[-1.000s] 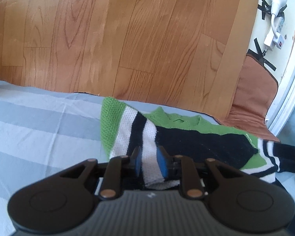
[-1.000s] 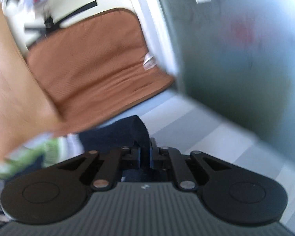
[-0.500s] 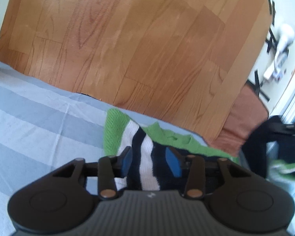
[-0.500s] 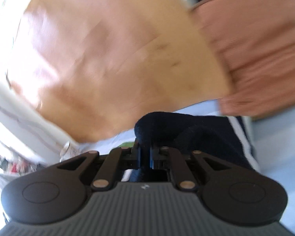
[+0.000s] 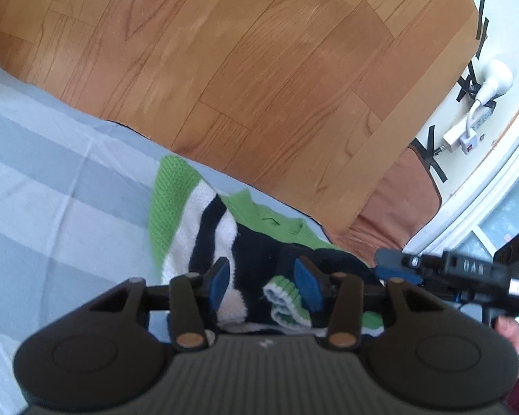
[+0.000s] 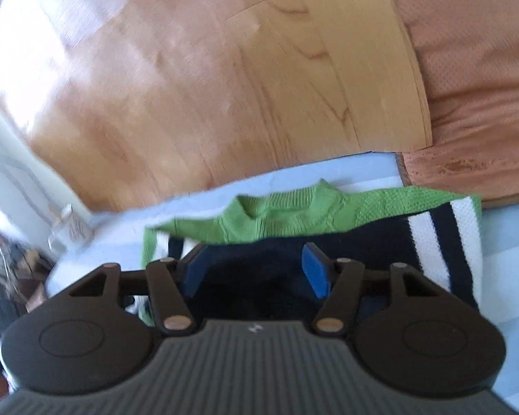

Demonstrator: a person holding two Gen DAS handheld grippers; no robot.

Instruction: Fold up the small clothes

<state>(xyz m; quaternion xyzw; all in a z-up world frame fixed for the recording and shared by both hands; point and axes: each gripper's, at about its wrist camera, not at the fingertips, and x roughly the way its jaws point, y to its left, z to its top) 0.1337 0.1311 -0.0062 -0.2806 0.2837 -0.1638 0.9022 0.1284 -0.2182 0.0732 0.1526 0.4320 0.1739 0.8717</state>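
A small knitted sweater (image 5: 204,221), green, white and dark navy striped, lies on a blue and grey striped cloth (image 5: 52,180). In the right wrist view the sweater (image 6: 280,218) shows its green collar facing me and a striped sleeve folded in at the right. My left gripper (image 5: 263,282) is open just above the sweater, with a green and white cuff (image 5: 283,294) lying between its blue pads. My right gripper (image 6: 256,269) is open over the dark navy body. It also shows in the left wrist view (image 5: 432,266) at the right.
A wood-pattern board (image 5: 259,69) stands behind the cloth. A brown cushion (image 6: 474,69) lies at the right. A white power strip with plugs (image 5: 470,128) hangs on the wall at the far right. A white cup (image 6: 71,231) stands at the left.
Both grippers opened. The left let go of the striped sleeve. The right swung left carrying the dark sleeve over the sweater body and released it there.
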